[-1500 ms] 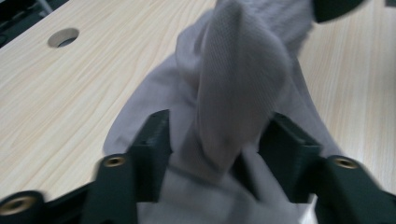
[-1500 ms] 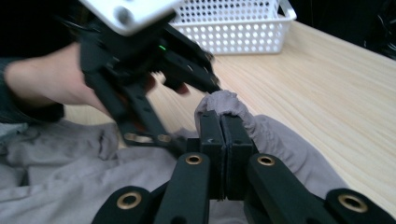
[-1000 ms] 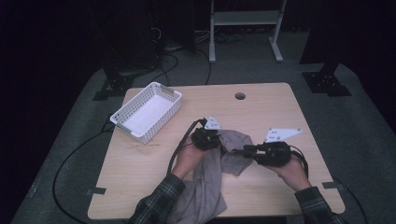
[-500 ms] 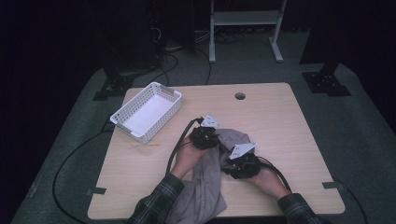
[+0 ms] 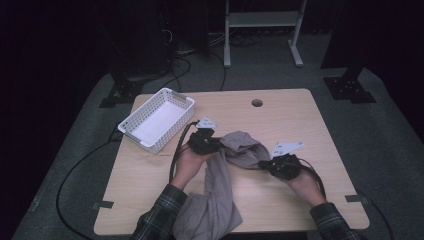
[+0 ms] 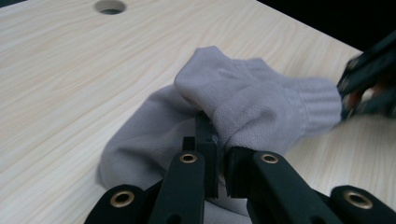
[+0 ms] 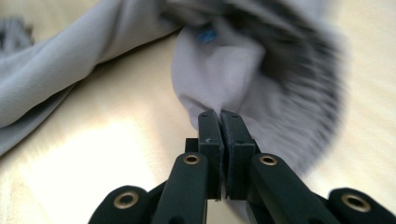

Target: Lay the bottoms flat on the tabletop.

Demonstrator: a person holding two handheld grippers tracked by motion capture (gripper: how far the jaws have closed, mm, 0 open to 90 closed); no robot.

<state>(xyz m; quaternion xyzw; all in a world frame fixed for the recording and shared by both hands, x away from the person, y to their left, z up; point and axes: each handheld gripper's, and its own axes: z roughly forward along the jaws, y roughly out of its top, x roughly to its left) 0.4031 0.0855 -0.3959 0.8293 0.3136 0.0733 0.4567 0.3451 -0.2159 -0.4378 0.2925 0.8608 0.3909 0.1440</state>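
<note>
Two grippers hold one grey, soft knit garment with a ribbed cuff [image 5: 235, 160], which lies on the light wooden table [image 5: 280, 115] to the right of the white plastic lattice basket [image 5: 157, 120], its lower part hanging over the near edge. At the left, the left gripper [image 5: 212, 144] has its jaws together on a fold of the cloth near the bunched upper part. At the right, the right gripper [image 5: 264, 163] has just been closing its jaws, and they now pinch a thin edge of fabric beside the ribbed cuff. To do this step well, I think both pinches should stay firm while the hands draw apart slowly and level, so the cloth spreads flat and does not slip out. A small blue mark [image 7: 205, 35] shows inside the garment, perhaps a label, but it is too blurred to read.
</note>
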